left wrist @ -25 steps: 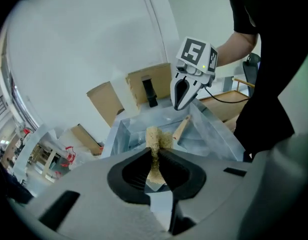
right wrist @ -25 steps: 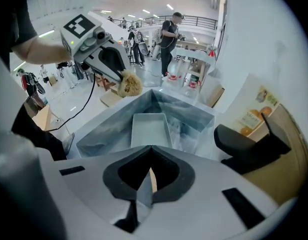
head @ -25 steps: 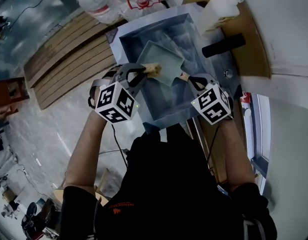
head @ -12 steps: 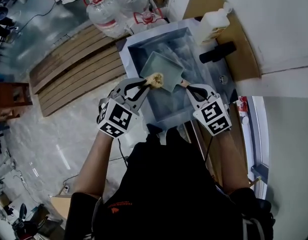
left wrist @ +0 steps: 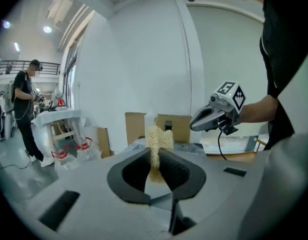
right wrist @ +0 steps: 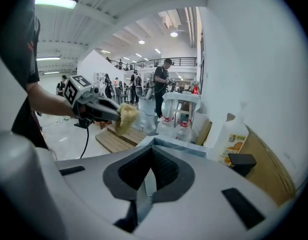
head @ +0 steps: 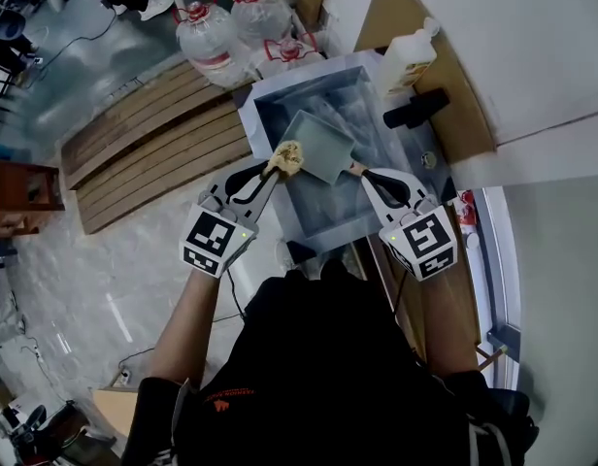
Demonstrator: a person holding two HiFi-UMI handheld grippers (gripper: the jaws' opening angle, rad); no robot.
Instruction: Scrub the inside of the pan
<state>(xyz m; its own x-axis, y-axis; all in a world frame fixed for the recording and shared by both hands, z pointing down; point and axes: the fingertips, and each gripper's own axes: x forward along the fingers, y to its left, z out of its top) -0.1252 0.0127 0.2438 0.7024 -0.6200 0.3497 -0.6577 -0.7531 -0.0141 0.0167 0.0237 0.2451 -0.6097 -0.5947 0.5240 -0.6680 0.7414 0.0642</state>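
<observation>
Two hand-held grippers meet over a grey sink (head: 266, 115), seen from above. Left gripper (head: 276, 167): jaws closed on a tan fibrous scrubber (head: 287, 154), which stands up between the dark pads and spreads above them in the left gripper view. Right gripper (head: 359, 171): jaws pressed together on the short handle at the near corner of the pan (head: 320, 144); in the right gripper view only a thin pale strip shows between the pads, with the pan's corner just beyond them. Pan: square, pale teal, shallow, lying within the outline of the basin with its open side towards the head camera and one corner pointing at the right gripper. Scrubber: at the pan's left edge in the head view, outside its floor; whether it touches the rim cannot be told. Counter to the right of the sink: a white bottle (head: 408, 58) with an orange label and, nearer, a black cylindrical fitting (head: 415, 110). Floor to the left of the sink: a slatted wooden platform (head: 153, 134), with large clear water jugs (head: 207, 37) with red handles beside its far end. Background of both gripper views: several people standing in a bright hall
</observation>
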